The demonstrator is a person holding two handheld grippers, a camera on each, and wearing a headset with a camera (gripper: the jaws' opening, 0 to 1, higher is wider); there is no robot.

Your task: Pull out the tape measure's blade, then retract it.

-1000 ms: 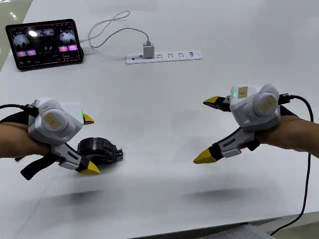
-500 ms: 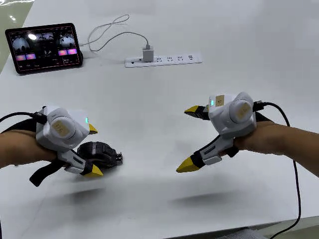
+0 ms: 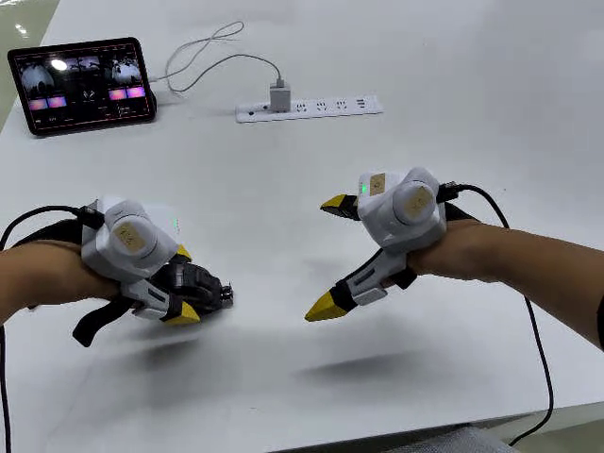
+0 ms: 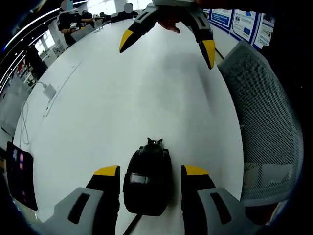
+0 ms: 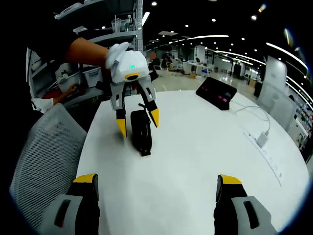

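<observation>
Tape measure (image 4: 146, 181) between parted left tongs (image 4: 150, 171), rear hidden; right tongs (image 3: 327, 255) spread.

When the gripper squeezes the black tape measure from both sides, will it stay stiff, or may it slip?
The tape measure looks like a hard, compact case, so it probably stays stiff. It rests on a smooth table, so a sideways push may slide it. Its rounded edges might slip between the jaws of the left gripper.

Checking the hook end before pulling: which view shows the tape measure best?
The left gripper view: the tape measure lies close between the fingers of the left gripper, hook end facing away. The head view shows it partly hidden by that gripper; the right gripper view, small and far.
</observation>
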